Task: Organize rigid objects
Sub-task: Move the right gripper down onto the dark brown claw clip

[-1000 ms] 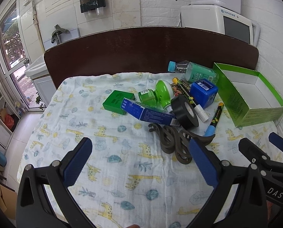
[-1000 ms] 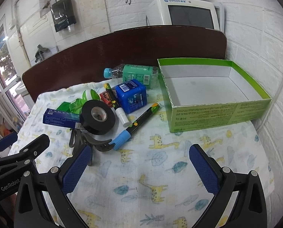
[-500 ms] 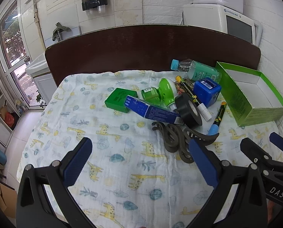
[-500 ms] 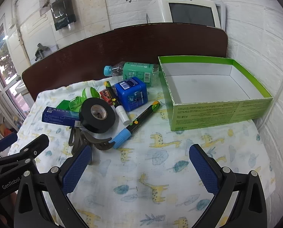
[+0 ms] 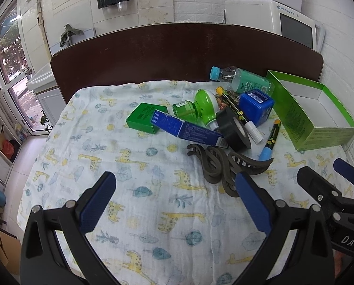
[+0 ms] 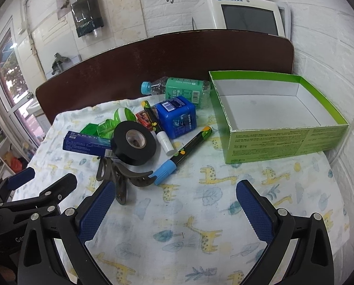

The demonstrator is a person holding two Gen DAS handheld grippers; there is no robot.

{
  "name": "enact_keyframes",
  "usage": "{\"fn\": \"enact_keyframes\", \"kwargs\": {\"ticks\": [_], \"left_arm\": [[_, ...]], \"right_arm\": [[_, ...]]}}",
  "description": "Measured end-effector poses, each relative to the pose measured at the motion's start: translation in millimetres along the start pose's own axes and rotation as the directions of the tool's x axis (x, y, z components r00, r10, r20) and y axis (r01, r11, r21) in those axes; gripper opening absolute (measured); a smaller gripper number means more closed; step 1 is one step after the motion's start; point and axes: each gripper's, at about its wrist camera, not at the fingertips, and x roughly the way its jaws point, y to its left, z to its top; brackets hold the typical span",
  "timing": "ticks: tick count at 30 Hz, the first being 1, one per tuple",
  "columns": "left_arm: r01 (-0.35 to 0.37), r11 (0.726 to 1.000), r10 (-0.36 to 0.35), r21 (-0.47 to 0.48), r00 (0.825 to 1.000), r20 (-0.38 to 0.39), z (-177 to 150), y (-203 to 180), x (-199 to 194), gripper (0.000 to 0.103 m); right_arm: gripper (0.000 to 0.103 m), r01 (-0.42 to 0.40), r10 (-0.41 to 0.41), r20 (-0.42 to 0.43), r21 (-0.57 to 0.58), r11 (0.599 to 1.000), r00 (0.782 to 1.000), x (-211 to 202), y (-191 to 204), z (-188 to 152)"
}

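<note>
A pile of objects lies on a giraffe-print cloth (image 5: 139,190): a black tape roll (image 5: 234,131) (image 6: 134,142), a long blue box (image 5: 186,130), a small green box (image 5: 145,117), a blue cube box (image 5: 256,106) (image 6: 177,116), a water bottle (image 5: 243,80) (image 6: 177,90), two markers (image 6: 184,153) and grey hair clips (image 5: 215,163) (image 6: 120,178). An open green carton (image 6: 283,140) (image 5: 314,118) stands empty at the right. My left gripper (image 5: 174,199) is open, short of the pile. My right gripper (image 6: 174,204) is open with nothing between its fingers, below the markers.
A dark brown headboard-like panel (image 5: 186,52) backs the table. A white appliance (image 6: 245,14) stands behind it by the brick wall. The cloth's left half and front hold no objects. A glass door (image 5: 8,54) and shelves lie far left.
Both grippers drew back a little and tilted; the pile and carton sit slightly farther off. No object moved, and both grippers stayed open.
</note>
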Motion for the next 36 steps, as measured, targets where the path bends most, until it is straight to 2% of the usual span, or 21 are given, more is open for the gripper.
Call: {"fn": "enact_keyframes", "kwargs": {"ticks": [2,4,6,8,9,10,11,12,14,17,26,31,32,36], "left_arm": [[0.002,1.0,-0.002,-0.001,1.0,0.0,0.0,0.9,0.2,0.099],[0.017,1.0,-0.017,-0.002,1.0,-0.001,0.0,1.3,0.8,0.093],[0.072,0.997,-0.072,-0.006,0.997,-0.012,0.3,2.8,3.4,0.072],[0.143,0.99,-0.143,-0.008,0.989,-0.031,0.8,4.0,7.6,0.058],[0.181,0.984,-0.181,-0.011,0.983,-0.039,1.2,4.7,9.8,0.053],[0.214,0.977,-0.214,-0.015,0.976,-0.044,1.3,5.5,11.9,0.05],[0.241,0.97,-0.241,-0.016,0.969,-0.047,1.4,5.8,13.7,0.044],[0.264,0.964,-0.264,-0.013,0.963,-0.051,1.7,5.8,15.6,0.039],[0.278,0.961,-0.278,0.002,0.959,-0.056,2.6,4.7,19.4,0.038],[0.295,0.955,-0.292,0.034,0.954,-0.071,4.2,3.2,24.8,0.038],[0.354,0.935,-0.347,0.031,0.929,-0.129,6.1,5.8,47.5,0.038],[0.39,0.921,-0.384,0.016,0.912,-0.145,5.8,4.4,57.1,0.031],[0.399,0.917,-0.393,0.009,0.907,-0.151,6.7,4.9,58.5,0.027],[0.449,0.893,-0.446,-0.019,0.88,-0.166,8.0,6.1,61.4,0.022]], "right_arm": [[0.101,-0.001,0.001,0.0,-0.001,1.0,1.0,-0.4,-0.2,0.4],[0.097,-0.004,0.004,-0.002,-0.004,1.0,1.0,0.0,0.6,0.5],[0.092,-0.007,0.007,-0.01,-0.008,1.0,1.0,1.6,1.2,0.0],[0.07,-0.038,0.038,-0.023,-0.013,0.999,0.999,3.5,1.9,-0.6],[0.064,-0.062,0.061,-0.027,-0.012,0.998,0.998,4.5,2.1,-0.9],[0.051,-0.09,0.089,-0.033,-0.012,0.996,0.995,5.7,2.3,-1.2],[0.042,-0.115,0.114,-0.04,-0.017,0.993,0.993,7.3,3.4,-1.7],[0.039,-0.138,0.137,-0.048,-0.024,0.99,0.989,8.9,5.5,-2.4],[0.032,-0.189,0.187,-0.064,-0.019,0.982,0.98,12.6,7.2,-3.8],[0.032,-0.228,0.226,-0.071,-0.012,0.974,0.971,17.3,9.3,-4.1],[0.032,-0.217,0.216,-0.107,-0.003,0.976,0.971,38.1,12.7,3.1],[0.032,-0.232,0.233,-0.12,0.024,0.973,0.965,50.1,10.9,9.7],[0.032,-0.234,0.235,-0.124,0.026,0.972,0.964,52.2,11.7,10.6],[0.032,-0.246,0.245,-0.141,0.013,0.969,0.959,58.0,19.0,9.8]]}}
